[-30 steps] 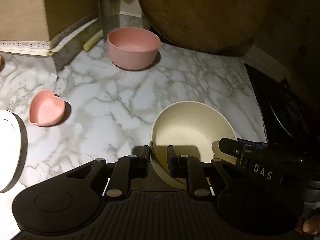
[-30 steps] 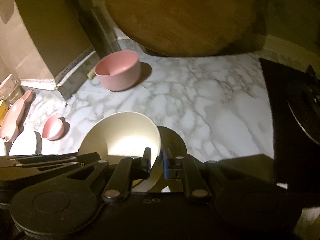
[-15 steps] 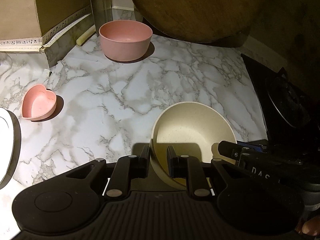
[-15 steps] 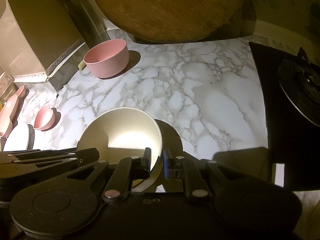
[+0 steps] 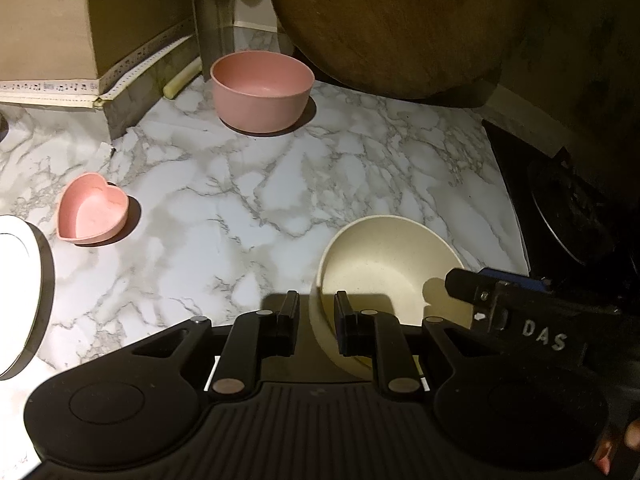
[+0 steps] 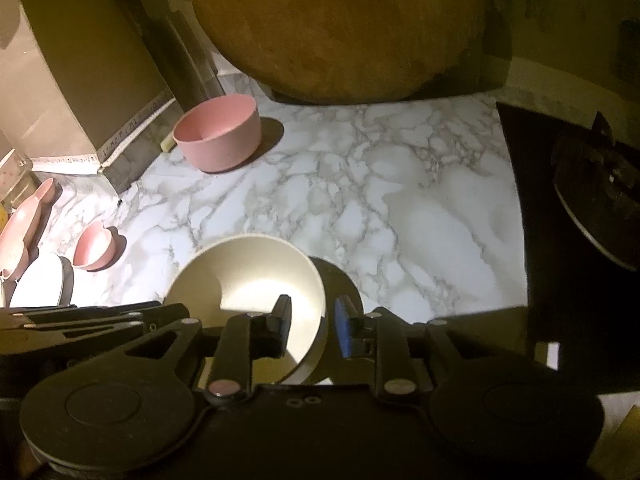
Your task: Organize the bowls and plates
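We see a white marble-pattern countertop (image 5: 248, 200) with grey veins, dim room, bright patch of light near the front. The left gripper (image 5: 316, 316) is clamped on the near-left rim of the cream bowl (image 5: 384, 264), one finger inside and one outside. The right gripper (image 6: 310, 320) straddles the bowl's right rim (image 6: 248, 276); its jaws are opening, the rim is between them, and gaps show on both sides, so its pads do not press. The bowl sits tilted at the front of the counter, just left of a black stovetop (image 6: 580, 208) with a dark burner. At the back a big round wooden board (image 5: 392, 24) leans against the wall, touching the counter. A pink round bowl (image 5: 262, 94) stands upright near the back left, just in front of a metal post (image 5: 212, 20), beside a beige box (image 5: 48, 20) with printed edge tape. A pink heart-shaped dish (image 5: 92, 210) sits well left of the cream bowl, with a white plate (image 5: 18, 280) at the left edge. In the right wrist view we also see a long pink dish (image 6: 22, 224) further left, partly cut off.
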The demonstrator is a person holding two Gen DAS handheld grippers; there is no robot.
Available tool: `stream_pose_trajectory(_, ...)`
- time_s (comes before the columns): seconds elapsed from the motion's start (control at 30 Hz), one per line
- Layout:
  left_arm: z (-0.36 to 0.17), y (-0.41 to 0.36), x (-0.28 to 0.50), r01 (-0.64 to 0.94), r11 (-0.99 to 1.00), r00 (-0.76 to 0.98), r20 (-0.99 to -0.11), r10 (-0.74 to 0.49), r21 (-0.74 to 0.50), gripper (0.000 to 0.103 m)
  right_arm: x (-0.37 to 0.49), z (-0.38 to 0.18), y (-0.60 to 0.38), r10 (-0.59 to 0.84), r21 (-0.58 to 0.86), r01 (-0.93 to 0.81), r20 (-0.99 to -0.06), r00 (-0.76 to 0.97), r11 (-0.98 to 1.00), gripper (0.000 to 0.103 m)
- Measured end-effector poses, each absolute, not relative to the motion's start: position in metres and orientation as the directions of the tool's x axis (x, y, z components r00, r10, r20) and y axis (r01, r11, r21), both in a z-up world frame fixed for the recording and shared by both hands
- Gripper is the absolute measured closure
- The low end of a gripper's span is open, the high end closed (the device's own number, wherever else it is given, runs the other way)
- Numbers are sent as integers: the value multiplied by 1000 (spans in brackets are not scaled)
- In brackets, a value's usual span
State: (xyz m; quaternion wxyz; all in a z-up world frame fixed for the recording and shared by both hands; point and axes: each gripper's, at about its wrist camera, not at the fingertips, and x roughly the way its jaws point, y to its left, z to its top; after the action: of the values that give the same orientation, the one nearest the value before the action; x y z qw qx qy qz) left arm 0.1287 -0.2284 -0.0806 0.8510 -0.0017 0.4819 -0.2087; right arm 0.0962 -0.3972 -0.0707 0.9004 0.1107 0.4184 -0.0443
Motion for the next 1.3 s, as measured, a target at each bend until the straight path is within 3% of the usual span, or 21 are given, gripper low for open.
stream_pose_trajectory(0.17,-73,-221,128,344,917,480,-801,-358,-204,85,97,-58,-391,22,149,132,-741,671,980,64)
stream_pose_trajectory(0.27,-67,-215,130,332,921,506,-786,-355,-202,78,100,-49,-385,31,140,104,-729,684,985,56)
stream_pose_trajectory(0.4,-57,-206,134,307,930,546,-762,-347,-203,42,106,-38,-380,31,117,74,-709,705,990,47)
stream_pose_trajectory(0.43,-54,-204,136,296,935,564,-754,-335,-194,39,109,-35,-379,30,112,70,-702,712,991,44)
stream_pose_trajectory(0.6,-43,-195,149,266,944,602,-732,-320,-194,38,121,-20,-378,38,103,44,-676,736,994,31)
stream_pose_trajectory(0.67,-39,-191,154,249,949,617,-724,-308,-192,33,125,-15,-378,36,96,38,-665,746,995,21)
stream_pose_trajectory(0.73,-35,-188,160,233,953,638,-710,-299,-192,27,132,-10,-378,36,87,27,-650,759,996,18)
stream_pose_trajectory(0.97,-30,-184,187,190,964,665,-699,-264,-183,25,163,-1,-385,50,85,6,-638,769,996,1)
stream_pose_trajectory(1.3,-38,-194,241,142,979,644,-738,-202,-144,25,227,-5,-392,60,105,15,-668,741,994,2)
